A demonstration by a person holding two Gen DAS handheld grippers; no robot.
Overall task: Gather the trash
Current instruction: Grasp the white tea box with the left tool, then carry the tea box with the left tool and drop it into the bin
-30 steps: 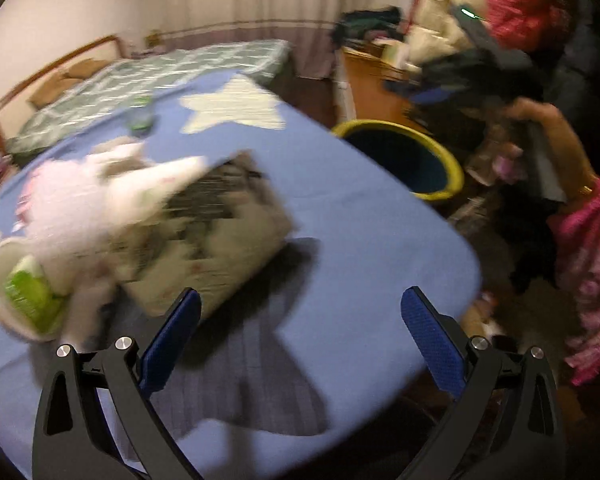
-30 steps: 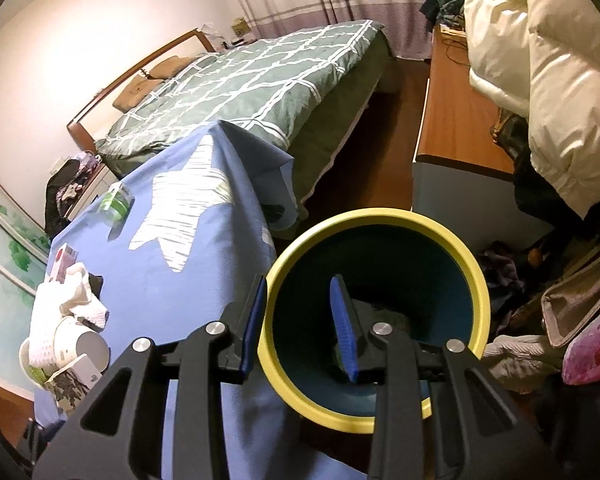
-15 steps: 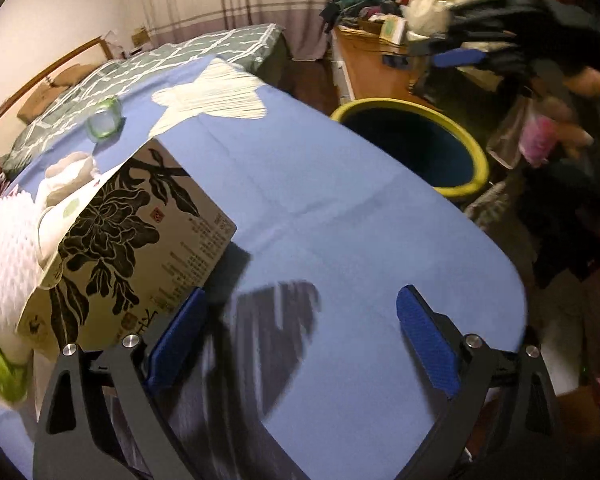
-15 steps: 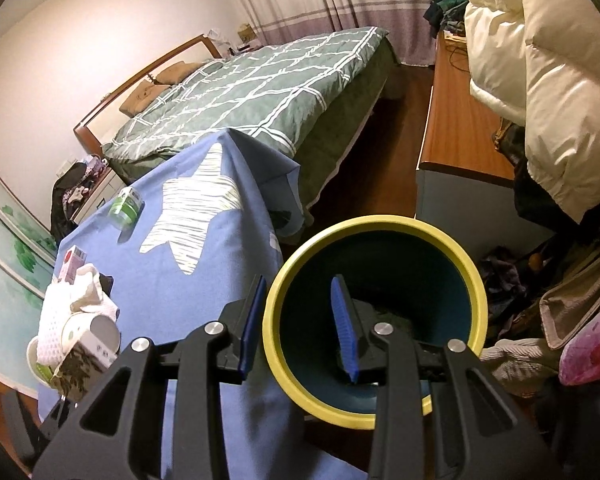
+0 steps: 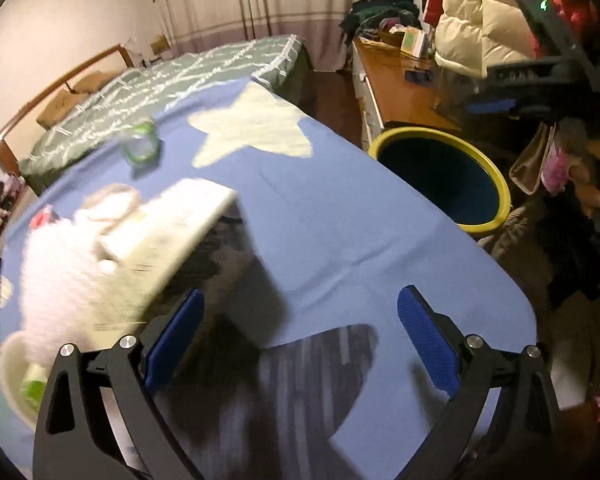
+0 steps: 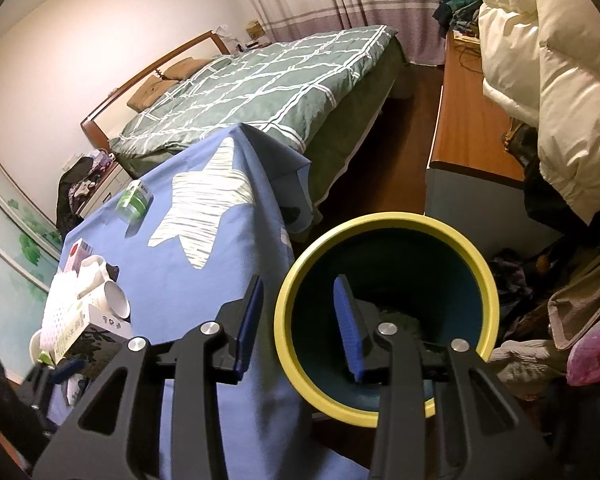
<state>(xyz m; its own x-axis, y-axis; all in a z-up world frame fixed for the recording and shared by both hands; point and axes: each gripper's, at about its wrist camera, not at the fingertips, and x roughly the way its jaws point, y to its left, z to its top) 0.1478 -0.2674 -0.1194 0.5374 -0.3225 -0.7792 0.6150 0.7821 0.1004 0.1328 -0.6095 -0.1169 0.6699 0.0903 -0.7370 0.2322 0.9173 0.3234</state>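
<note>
A pile of trash lies at the left of the blue tablecloth (image 5: 340, 232): a printed carton (image 5: 168, 248), white foam netting (image 5: 56, 276) and a paper cup (image 5: 16, 376). My left gripper (image 5: 300, 340) is open, its left pad beside the carton's near end. The pile also shows in the right wrist view (image 6: 84, 320). My right gripper (image 6: 300, 320) is open, its jaws astride the near rim of the yellow-rimmed blue bin (image 6: 384, 224). The bin (image 5: 496, 184) stands beside the table's right edge.
A small green jar (image 5: 140, 144) stands on the cloth near a white star print (image 5: 252, 128). A bed (image 6: 260, 76) lies beyond the table. A wooden desk (image 6: 468, 120) and puffy coats (image 6: 560, 64) are to the right. Clothes lie on the floor by the bin.
The left gripper has moved closer to the carton, which now looks tipped and blurred beside its left pad. The right gripper has stayed over the bin's rim.
</note>
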